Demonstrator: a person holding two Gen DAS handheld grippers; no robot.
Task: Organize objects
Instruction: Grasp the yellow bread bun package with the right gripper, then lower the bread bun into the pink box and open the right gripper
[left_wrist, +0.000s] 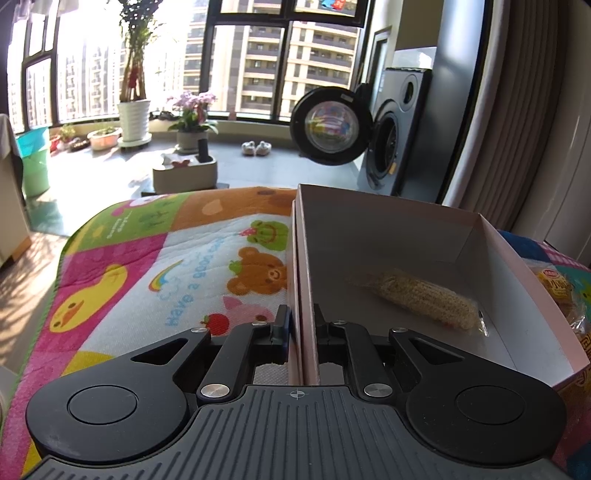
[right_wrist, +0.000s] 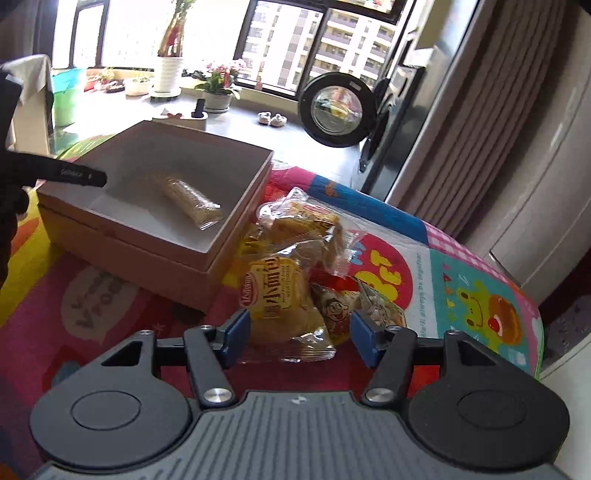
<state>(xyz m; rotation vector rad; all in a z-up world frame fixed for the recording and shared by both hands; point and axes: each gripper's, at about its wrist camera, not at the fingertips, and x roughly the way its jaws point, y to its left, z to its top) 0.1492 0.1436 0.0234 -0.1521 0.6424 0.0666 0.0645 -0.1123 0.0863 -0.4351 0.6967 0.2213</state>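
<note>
A pale pink cardboard box (left_wrist: 509, 266) (right_wrist: 155, 254) stands on a colourful cartoon mat. My left gripper (left_wrist: 302, 328) is shut on the box's near left wall, one finger outside, one inside. Inside the box lies a clear-wrapped yellow noodle snack (left_wrist: 424, 297) (right_wrist: 192, 201). To the right of the box sits a pile of yellow snack packets (right_wrist: 291, 236). My right gripper (right_wrist: 299, 332) is open, its blue pads (right_wrist: 236, 332) on either side of the nearest yellow bread packet (right_wrist: 280, 299), with a gap at each side. The left gripper's body (right_wrist: 70, 173) shows at the box's left edge.
The cartoon mat (left_wrist: 155, 266) (right_wrist: 454, 288) covers the raised surface, whose edges drop off left and right. Beyond are a washing machine with its door open (left_wrist: 332, 125), potted plants (left_wrist: 135, 110), a grey tissue box holder (left_wrist: 184, 175), a green bin (left_wrist: 35, 158) and curtains (right_wrist: 480, 129).
</note>
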